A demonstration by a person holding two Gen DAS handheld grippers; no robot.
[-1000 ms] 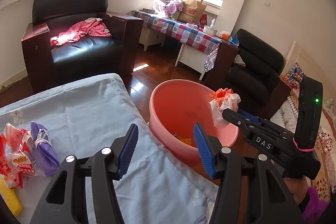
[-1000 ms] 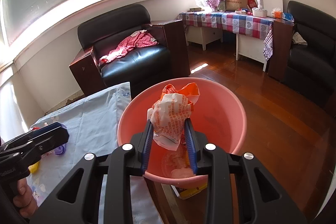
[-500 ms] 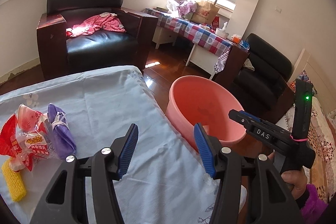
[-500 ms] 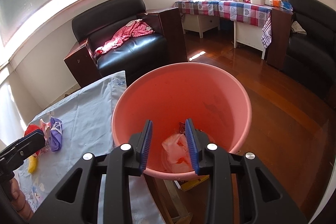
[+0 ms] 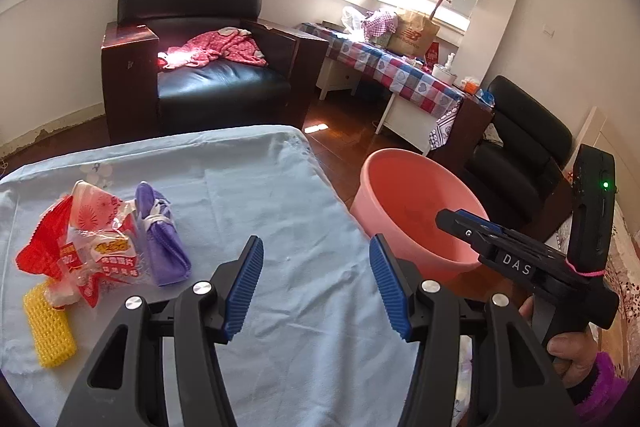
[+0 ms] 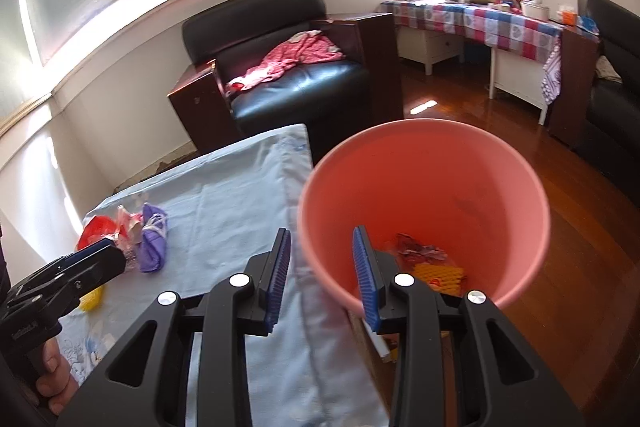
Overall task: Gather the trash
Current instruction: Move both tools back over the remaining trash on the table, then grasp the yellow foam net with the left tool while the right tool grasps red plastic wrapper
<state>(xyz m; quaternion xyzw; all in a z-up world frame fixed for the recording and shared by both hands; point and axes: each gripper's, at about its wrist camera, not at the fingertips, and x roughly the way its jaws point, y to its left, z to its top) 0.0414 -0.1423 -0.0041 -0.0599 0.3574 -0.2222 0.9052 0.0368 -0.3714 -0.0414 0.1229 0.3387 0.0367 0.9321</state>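
On the table's light blue cloth (image 5: 280, 187) lie a red and clear snack wrapper (image 5: 92, 251), a purple pouch (image 5: 160, 239) and a yellow mesh pad (image 5: 48, 331), all at the left. My left gripper (image 5: 316, 287) hangs open over the cloth to their right, holding nothing. A pink bucket (image 6: 424, 187) stands off the table's right edge, with a crumpled wrapper (image 6: 420, 251) and a yellow piece (image 6: 440, 275) at its bottom. My right gripper (image 6: 320, 267) is over the bucket's near rim, its jaws a little apart and empty.
A black armchair (image 5: 208, 83) with a pink garment stands beyond the table. A checked-cloth side table (image 5: 400, 75) carries bags and boxes, with a second black chair (image 5: 520, 155) to its right. Dark wood floor (image 6: 580, 227) surrounds the bucket. A hand holds each gripper's handle.
The right gripper dropped the orange and white paper bag into the bucket and now holds nothing. Both grippers swung left toward the table, bringing the trash on the cloth closer.
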